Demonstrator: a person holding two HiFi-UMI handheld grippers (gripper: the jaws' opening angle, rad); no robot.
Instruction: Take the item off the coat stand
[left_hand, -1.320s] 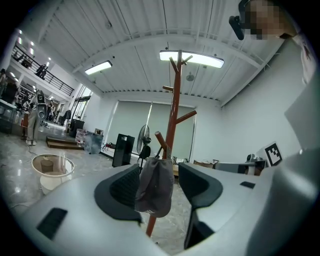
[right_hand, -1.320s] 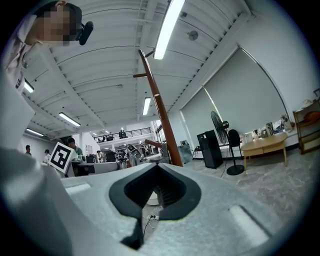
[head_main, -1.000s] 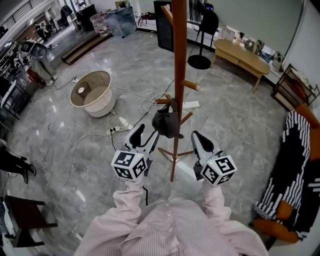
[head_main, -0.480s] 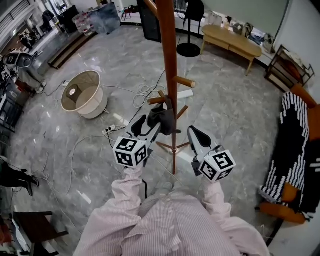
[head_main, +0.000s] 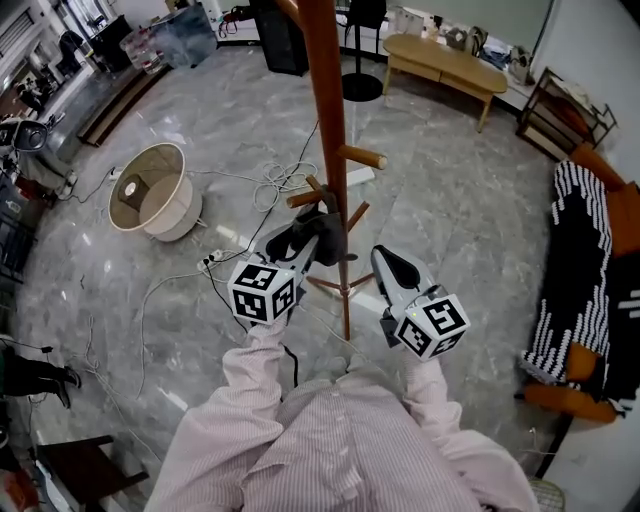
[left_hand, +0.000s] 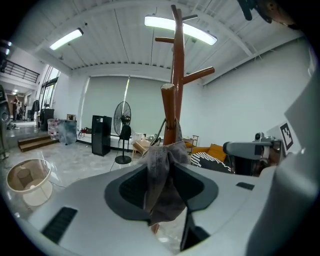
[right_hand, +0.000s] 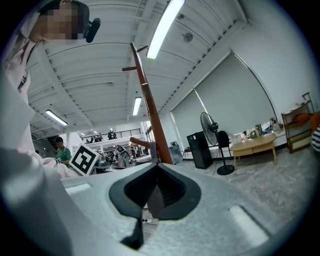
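A wooden coat stand rises in front of me. A dark grey cloth hangs from one of its low pegs. My left gripper reaches up to that cloth, and its jaws are closing with the cloth between them. In the left gripper view the cloth fills the gap between the pads and both pads touch it, with the stand's pole just behind. My right gripper is held to the right of the pole, apart from it, shut and empty. The right gripper view shows its jaws met, with the pole to the left.
A beige round tub lies on the marble floor at left, with cables and a power strip trailing near the stand's feet. A wooden table stands at the back, a striped throw on an orange seat at right.
My left gripper has moved forward and up to the hanging cloth, and its jaws now enclose it. The right gripper has barely shifted. The view has tilted slightly toward the stand.
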